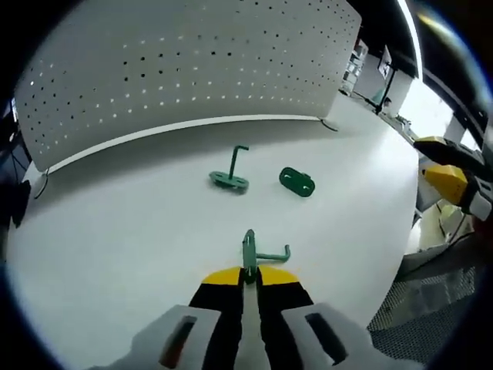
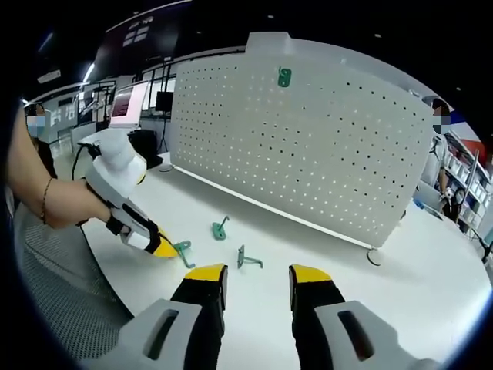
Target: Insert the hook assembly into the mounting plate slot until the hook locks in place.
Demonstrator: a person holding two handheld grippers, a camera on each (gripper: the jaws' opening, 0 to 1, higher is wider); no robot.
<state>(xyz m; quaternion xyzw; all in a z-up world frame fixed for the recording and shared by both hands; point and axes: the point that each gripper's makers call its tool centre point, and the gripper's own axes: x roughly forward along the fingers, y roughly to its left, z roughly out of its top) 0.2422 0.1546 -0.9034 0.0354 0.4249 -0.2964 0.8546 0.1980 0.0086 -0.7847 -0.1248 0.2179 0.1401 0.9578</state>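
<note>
One tool [image 1: 249, 279] tight on hook [image 1: 262, 251].

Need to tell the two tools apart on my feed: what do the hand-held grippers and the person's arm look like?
Both match: the right hand-held gripper and the left hand-held gripper have black jaws tipped yellow on pale grey bodies with dark slots. In the right gripper view, the bare forearm wears a thin bracelet; no sleeve.
</note>
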